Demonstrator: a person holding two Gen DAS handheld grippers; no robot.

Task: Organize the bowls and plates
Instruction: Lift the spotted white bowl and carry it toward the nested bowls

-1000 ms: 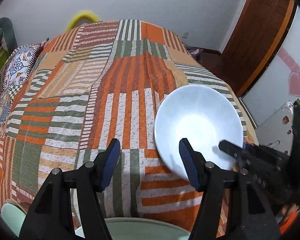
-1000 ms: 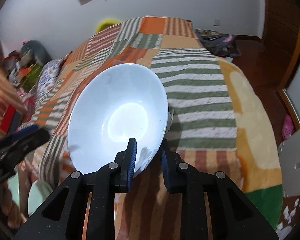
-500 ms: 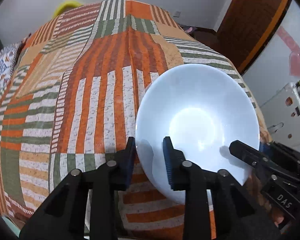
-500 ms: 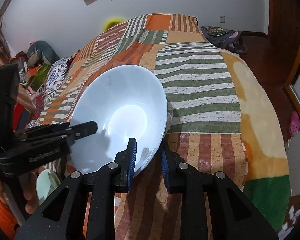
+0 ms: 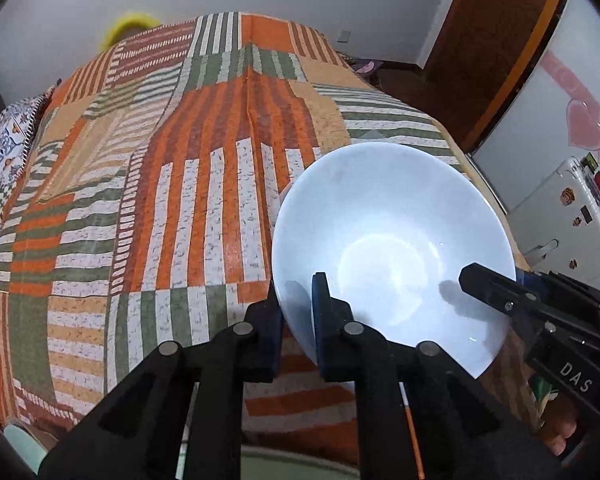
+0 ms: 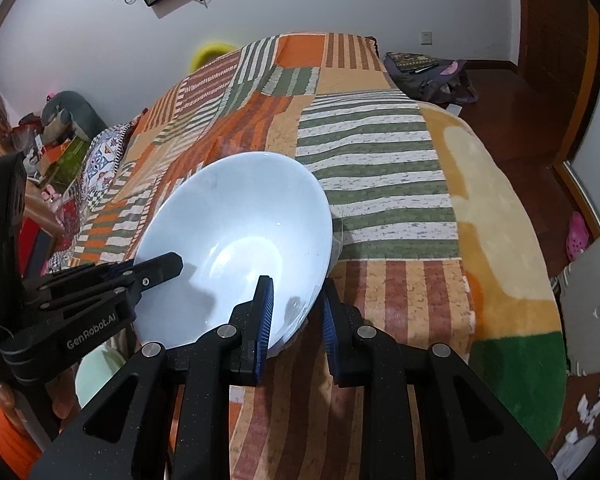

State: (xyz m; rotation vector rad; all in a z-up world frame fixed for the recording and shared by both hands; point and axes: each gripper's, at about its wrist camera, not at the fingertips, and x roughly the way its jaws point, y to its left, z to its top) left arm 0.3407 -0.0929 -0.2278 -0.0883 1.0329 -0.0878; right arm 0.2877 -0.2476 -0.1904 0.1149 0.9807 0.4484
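A white bowl [image 5: 392, 240] is held tilted above the striped bedspread [image 5: 172, 184]. My left gripper [image 5: 296, 316] is shut on its near-left rim. In the right wrist view the same bowl [image 6: 236, 248] sits between the fingers of my right gripper [image 6: 296, 312], whose jaws stand a little apart around the rim, with a visible gap on the right side. The left gripper [image 6: 140, 276] reaches in from the left there. The right gripper [image 5: 500, 292] shows at the bowl's right rim in the left wrist view.
A pale green dish [image 5: 300, 464] lies just below the left gripper, and pale green ware [image 6: 96, 372] shows low left in the right wrist view. A white suitcase [image 5: 572, 224] and a wooden door [image 5: 492, 40] stand right of the bed. Bags [image 6: 428, 76] lie on the floor.
My left gripper moved in from open and closed on the bowl's left rim. My right gripper's jaws have widened from their tight pinch on the bowl's rim.
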